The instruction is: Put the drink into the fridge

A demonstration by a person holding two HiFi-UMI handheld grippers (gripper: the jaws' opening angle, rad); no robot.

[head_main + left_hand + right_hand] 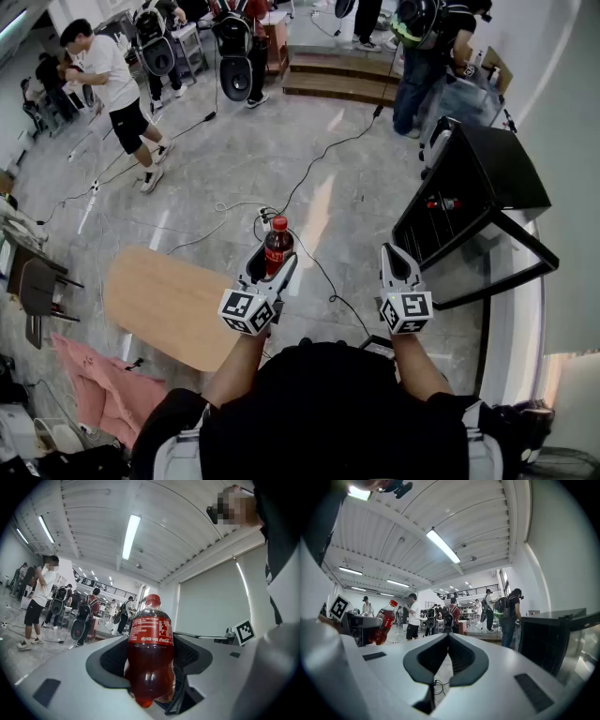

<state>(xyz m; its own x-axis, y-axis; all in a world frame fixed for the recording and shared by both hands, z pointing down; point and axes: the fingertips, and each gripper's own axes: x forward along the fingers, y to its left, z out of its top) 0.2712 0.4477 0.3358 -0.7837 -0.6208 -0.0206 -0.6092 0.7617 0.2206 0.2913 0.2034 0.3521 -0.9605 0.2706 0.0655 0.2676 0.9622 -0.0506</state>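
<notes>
1. The cola bottle (277, 246) stands upright between the jaws of your left gripper (274, 259), red cap up. The jaws are spread wide and their pads press on its lower body from both sides. It hangs over the floor (328, 141), just past the right edge of the wooden table (164, 300).
2. In the head view only the cap, neck and label show; the base is hidden down between the jaws.
3. Your right gripper (397, 251) is held to the right of the left one, well apart from the bottle. Its jaws are closed tip to tip with nothing between them.
4. The black fridge (487, 169) stands at your front right with its glass door (514, 281) swung open. Its inside is dark, and a small red thing (444, 202) on a shelf is too small to make out.
5. Your own body covers the floor nearest you.
</notes>
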